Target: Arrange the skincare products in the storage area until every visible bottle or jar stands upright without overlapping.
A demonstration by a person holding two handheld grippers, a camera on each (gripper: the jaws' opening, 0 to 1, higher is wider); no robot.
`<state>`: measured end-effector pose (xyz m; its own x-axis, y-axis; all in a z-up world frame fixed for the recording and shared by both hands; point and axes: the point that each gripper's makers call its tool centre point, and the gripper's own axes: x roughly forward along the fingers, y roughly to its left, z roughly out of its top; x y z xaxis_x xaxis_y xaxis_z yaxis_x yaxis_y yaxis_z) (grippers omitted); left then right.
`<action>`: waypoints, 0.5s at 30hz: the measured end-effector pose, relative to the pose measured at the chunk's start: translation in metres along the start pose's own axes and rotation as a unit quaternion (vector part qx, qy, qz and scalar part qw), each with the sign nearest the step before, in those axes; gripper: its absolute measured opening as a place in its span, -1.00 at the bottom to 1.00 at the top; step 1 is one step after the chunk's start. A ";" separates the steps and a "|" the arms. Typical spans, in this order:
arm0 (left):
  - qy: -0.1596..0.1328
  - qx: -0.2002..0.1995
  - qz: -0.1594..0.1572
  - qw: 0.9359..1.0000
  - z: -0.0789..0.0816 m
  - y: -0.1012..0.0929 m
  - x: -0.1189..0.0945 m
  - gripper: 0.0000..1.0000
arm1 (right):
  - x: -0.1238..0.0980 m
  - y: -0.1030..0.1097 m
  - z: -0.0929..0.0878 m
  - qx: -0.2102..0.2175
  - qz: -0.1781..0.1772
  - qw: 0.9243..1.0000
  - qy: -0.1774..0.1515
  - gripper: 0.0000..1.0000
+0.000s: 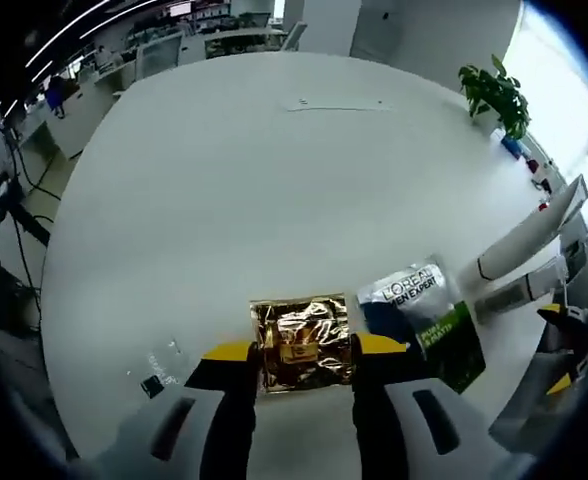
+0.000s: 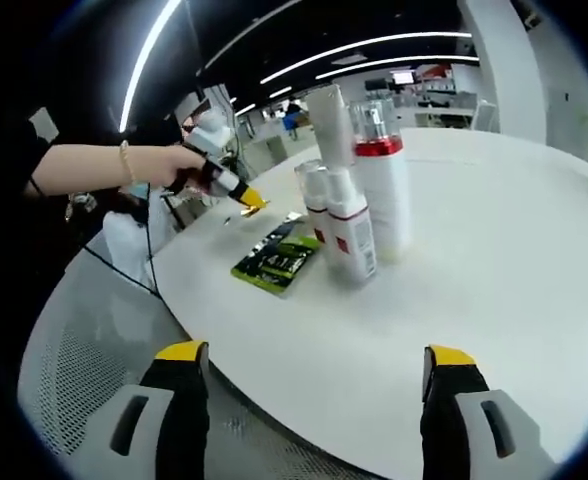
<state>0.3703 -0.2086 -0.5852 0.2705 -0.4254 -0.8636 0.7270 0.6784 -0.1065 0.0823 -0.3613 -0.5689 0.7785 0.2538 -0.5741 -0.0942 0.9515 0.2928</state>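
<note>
A gold foil sachet [image 1: 301,343] lies flat on the round white table [image 1: 254,200], near its edge. My left gripper [image 1: 304,349] is open, one yellow-tipped jaw at each side of the sachet. Just to the right lies a dark L'Oréal sachet [image 1: 424,320] with a green stripe, also seen from the right gripper view [image 2: 277,262]. Behind it stand upright a tall white tube [image 2: 329,125], a red-banded white bottle [image 2: 382,190] and two small white bottles [image 2: 348,228]. My right gripper [image 2: 316,355] is open and holds nothing, short of the table's edge.
A person's hand [image 2: 159,165] holds the left gripper at the table's far rim. A small clear wrapper [image 1: 159,372] lies left of the gold sachet. A potted plant [image 1: 496,92] stands beyond the table. A mesh chair [image 2: 74,385] sits below the edge.
</note>
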 end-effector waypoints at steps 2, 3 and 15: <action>-0.002 -0.009 0.006 1.000 -0.003 0.001 -0.002 -0.28 | 0.000 0.001 0.000 0.000 0.000 1.000 0.000 0.82; -0.004 -0.011 0.008 1.000 -0.005 0.002 -0.004 -0.28 | 0.000 0.001 0.000 -0.002 0.001 1.000 0.000 0.81; 0.009 -0.037 0.018 0.999 -0.041 -0.012 -0.014 -0.29 | -0.001 0.003 0.004 -0.003 0.003 1.000 -0.010 0.83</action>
<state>0.3318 -0.1864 -0.5924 0.2848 -0.3896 -0.8758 0.6680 0.7359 -0.1101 0.0838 -0.3597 -0.5643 0.7899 0.2567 -0.5569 -0.1027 0.9507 0.2926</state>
